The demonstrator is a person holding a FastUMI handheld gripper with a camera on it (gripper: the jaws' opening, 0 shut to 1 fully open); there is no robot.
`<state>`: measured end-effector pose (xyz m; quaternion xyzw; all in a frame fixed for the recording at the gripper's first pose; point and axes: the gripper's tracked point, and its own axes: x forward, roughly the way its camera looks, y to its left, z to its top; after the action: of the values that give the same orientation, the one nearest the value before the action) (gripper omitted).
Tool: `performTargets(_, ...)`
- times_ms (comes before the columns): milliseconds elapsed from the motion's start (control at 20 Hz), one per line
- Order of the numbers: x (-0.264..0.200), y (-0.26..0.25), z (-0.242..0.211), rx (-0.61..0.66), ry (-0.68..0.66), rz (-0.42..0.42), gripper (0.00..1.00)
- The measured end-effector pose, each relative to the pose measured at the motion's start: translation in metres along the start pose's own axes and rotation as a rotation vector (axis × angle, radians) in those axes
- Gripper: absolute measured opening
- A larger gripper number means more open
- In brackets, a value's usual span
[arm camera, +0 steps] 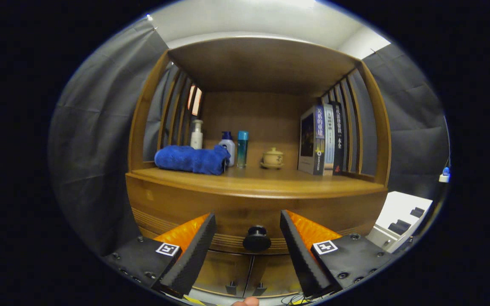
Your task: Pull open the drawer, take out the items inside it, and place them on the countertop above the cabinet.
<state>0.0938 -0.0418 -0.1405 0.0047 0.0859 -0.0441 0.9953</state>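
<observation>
Facing a wooden cabinet [177, 204]: gripper [248, 223] fingers spread wide, the closed drawer [245, 216] and its dark round knob [257, 238] between them, untouched. Countertop [253, 180] above: blue towel [192, 159], three bottles [228, 146], lidded cup [272, 158], upright books [323, 140] (contents of drawer unseen).

The claw [248, 221] has two wedge-shaped fingers on screwed bases bearing square tag markers.

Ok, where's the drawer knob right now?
In the gripper view, the drawer knob sits on the drawer front below the countertop, between the open jaws of the gripper, untouched.
</observation>
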Motion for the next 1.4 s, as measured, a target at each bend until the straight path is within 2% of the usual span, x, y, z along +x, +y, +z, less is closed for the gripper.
performTargets(350,0.026,-0.002,-0.035,0.030,0.063,0.002,0.98)
performTargets(600,0.033,-0.019,-0.041,0.111,0.056,-0.041,0.89)
performTargets(800,0.041,-0.010,-0.039,0.118,0.040,-0.004,0.63)
performTargets(1050,0.040,-0.014,-0.040,0.073,0.068,-0.020,0.45)
performTargets(1150,0.041,-0.014,-0.041,0.064,0.085,-0.023,0.39)
performTargets(1400,0.025,-0.014,-0.042,0.063,0.097,-0.004,0.39)
